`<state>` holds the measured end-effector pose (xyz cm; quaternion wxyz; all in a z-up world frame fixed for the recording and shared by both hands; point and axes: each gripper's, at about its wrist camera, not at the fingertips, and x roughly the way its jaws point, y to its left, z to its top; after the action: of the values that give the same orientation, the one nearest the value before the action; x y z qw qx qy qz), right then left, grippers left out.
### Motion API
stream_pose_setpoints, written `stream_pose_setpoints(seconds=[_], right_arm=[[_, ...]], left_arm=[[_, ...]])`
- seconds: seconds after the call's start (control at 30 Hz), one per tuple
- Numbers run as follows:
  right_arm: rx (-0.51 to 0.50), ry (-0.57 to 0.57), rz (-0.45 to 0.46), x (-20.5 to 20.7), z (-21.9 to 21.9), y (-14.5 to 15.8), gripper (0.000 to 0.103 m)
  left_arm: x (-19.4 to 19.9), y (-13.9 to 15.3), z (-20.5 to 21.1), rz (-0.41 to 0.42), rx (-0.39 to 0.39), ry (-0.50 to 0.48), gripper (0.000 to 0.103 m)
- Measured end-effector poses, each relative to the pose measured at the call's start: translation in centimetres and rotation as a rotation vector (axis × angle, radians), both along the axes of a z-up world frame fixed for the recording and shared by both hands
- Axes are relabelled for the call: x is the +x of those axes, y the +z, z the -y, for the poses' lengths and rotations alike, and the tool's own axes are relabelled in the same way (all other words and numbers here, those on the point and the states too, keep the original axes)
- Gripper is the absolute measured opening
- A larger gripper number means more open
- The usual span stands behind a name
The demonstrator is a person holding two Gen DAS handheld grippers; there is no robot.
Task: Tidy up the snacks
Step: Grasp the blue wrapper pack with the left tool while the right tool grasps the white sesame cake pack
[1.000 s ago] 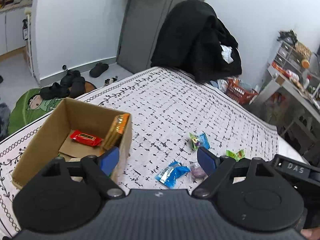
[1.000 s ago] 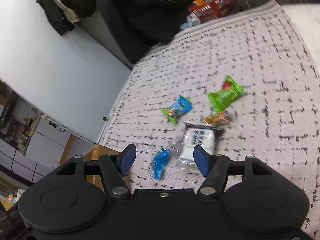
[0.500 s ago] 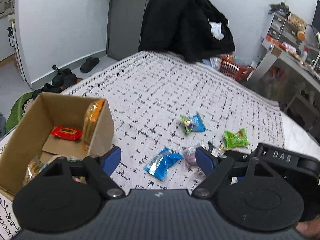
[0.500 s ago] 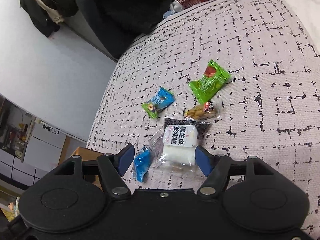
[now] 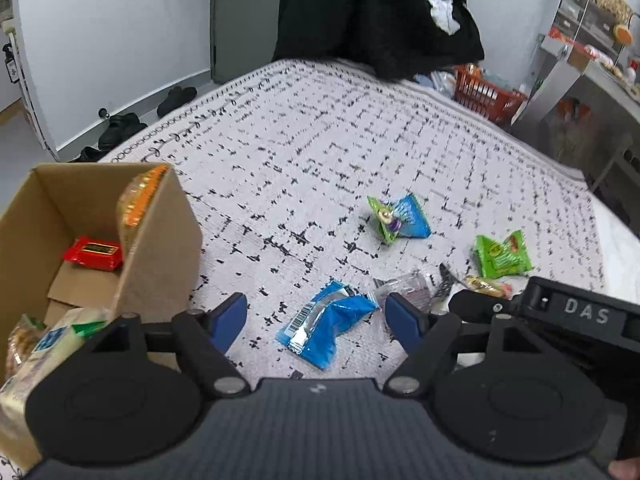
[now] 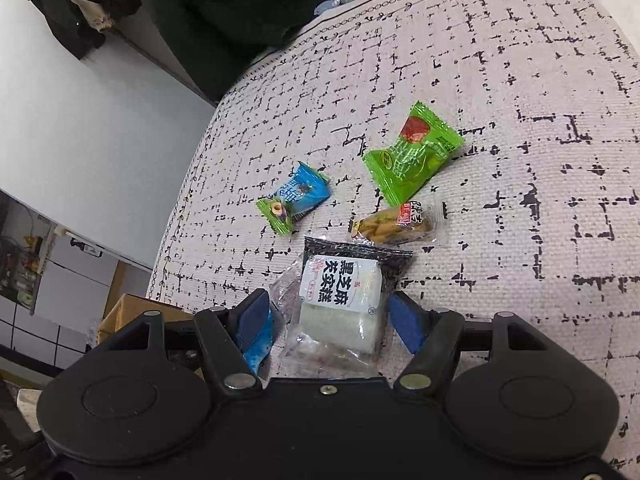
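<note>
On the patterned bedcover (image 5: 320,128), a blue packet (image 5: 324,324) lies between the fingers of my left gripper (image 5: 316,316). Its jaws are closing, and the pads stand clear of the packet. My right gripper (image 6: 330,316) is open around a white sesame-cake packet (image 6: 340,292), with no pad pressing on it. Beyond lie a blue-green packet (image 6: 294,198), a green packet (image 6: 412,156) and a small nut packet (image 6: 394,224). A cardboard box (image 5: 160,264) at the left holds a red packet (image 5: 93,254), an orange packet (image 5: 138,204) and other snacks.
A heap of black clothes (image 5: 376,16) sits at the bed's far end, with an orange basket (image 5: 486,94) beside it. Shoes (image 5: 120,128) lie on the floor to the left. Shelves (image 5: 580,40) stand at the right. The right gripper's body (image 5: 580,312) is close beside my left one.
Both grippers have sunk toward the bedcover. The left one shifted right from the box to the blue packet and its jaws narrowed. The white packet now lies between the right fingers.
</note>
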<state>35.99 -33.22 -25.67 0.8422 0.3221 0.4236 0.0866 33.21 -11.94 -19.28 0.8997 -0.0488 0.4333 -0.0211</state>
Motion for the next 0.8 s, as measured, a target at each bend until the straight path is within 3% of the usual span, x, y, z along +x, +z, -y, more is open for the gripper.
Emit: stream_pose_setpoints(seconds=[0.47, 0.63, 0.8], right_arm=[[-0.007, 0.017, 0.003, 0.9, 0.0, -0.7, 0.067], [-0.058, 0.039, 0.017, 1.1, -0.9, -0.6, 0.067], [-0.089, 0.051, 0.027, 1.1, -1.4, -0.5, 0.068]], left_arm=[[2.6, -4.0, 0.8, -0.081, 0.041, -0.026, 0.07], [2.7, -4.8, 0.6, -0.109, 0.023, -0.004, 0.043], [2.6, -4.2, 0.3, -0.125, -0.02, -0.007, 0.036]])
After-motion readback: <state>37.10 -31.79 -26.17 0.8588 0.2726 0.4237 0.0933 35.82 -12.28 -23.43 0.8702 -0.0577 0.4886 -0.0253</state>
